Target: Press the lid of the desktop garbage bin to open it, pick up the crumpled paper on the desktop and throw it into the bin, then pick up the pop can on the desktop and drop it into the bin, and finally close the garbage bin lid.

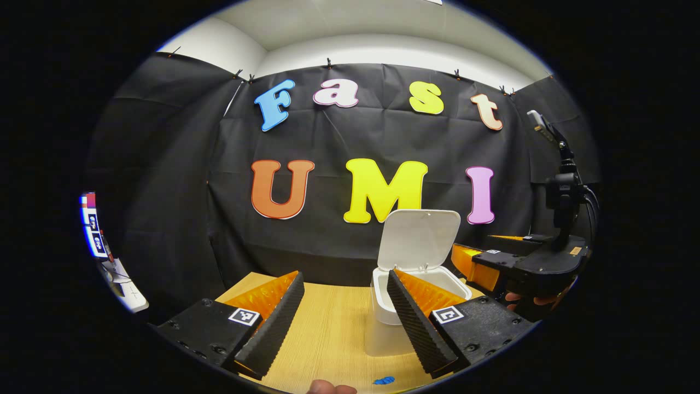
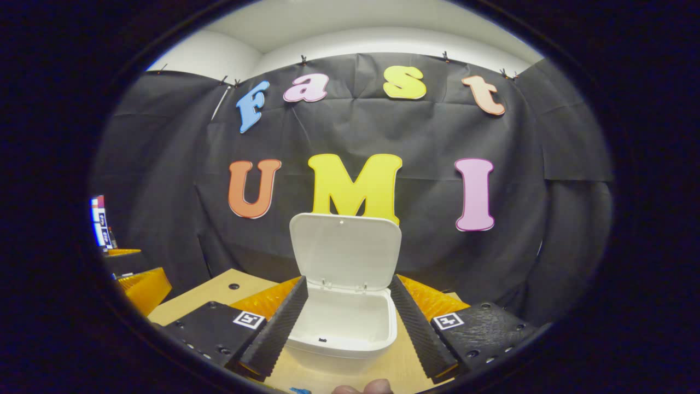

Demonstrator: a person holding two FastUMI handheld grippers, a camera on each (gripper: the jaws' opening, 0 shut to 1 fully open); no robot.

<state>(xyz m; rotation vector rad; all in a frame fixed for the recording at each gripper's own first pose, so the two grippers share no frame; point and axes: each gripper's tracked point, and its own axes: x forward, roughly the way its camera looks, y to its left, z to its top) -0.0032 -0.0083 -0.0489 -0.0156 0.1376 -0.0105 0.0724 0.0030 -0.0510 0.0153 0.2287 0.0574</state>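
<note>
The white desktop bin stands on the wooden table with its lid swung up and back. My right gripper is open, its fingers on either side of the bin's mouth, just above and in front of it. What I see of the bin's inside is plain white with one small dark speck. In the left gripper view the bin stands right of centre, lid upright. My left gripper is open and holds nothing, to the left of the bin. The right gripper hovers beside the bin, a hand under it.
A small blue scrap lies on the table close to me. The black cloth wall stands right behind the bin. The left gripper sits at the left edge of the right gripper view. A lit screen shows far left.
</note>
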